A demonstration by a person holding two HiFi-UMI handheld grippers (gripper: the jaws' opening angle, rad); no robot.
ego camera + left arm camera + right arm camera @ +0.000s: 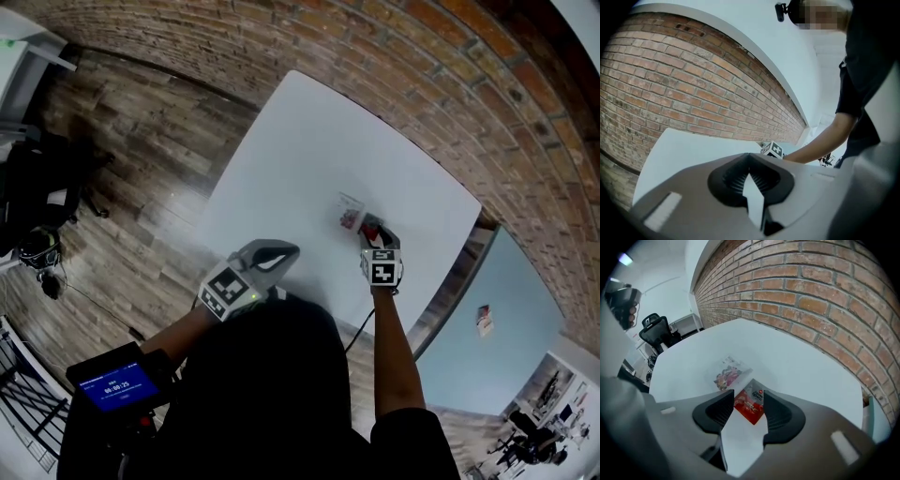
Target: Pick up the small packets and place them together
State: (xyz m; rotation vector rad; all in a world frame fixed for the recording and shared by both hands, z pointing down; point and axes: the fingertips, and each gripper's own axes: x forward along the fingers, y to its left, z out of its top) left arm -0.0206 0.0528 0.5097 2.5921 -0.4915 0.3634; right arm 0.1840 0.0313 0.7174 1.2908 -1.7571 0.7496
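Right claw (pixel 749 391), seen along its own jaws: I read the two black ribbed pads as clamped on a small red foil packet (pixel 750 408) with a white printed top. The packet stands cornerwise in the gap. Its side corners meet the pads and its lower corner points to 6 o'clock.

At 11 o'clock from the red packet, just beside it, a small clear plastic packet (pixel 730 373) with pink and dark contents lies flat on the white bench (pixel 801 366). I cannot tell whether the two packets touch.

Left claw (pixel 750 161): jaws together, pads meeting along one seam, nothing between them. In the head view it sits at 9 o'clock from the right claw, well apart from both packets and over the bench's near edge. The marker cube of the right claw shows just past it in the left gripper view.

Surroundings: a red brick wall (pixel 811 282) runs behind the bench from 12 to 3 o'clock. A black office chair (pixel 655 329) stands at 10 o'clock beyond the bench's far corner.
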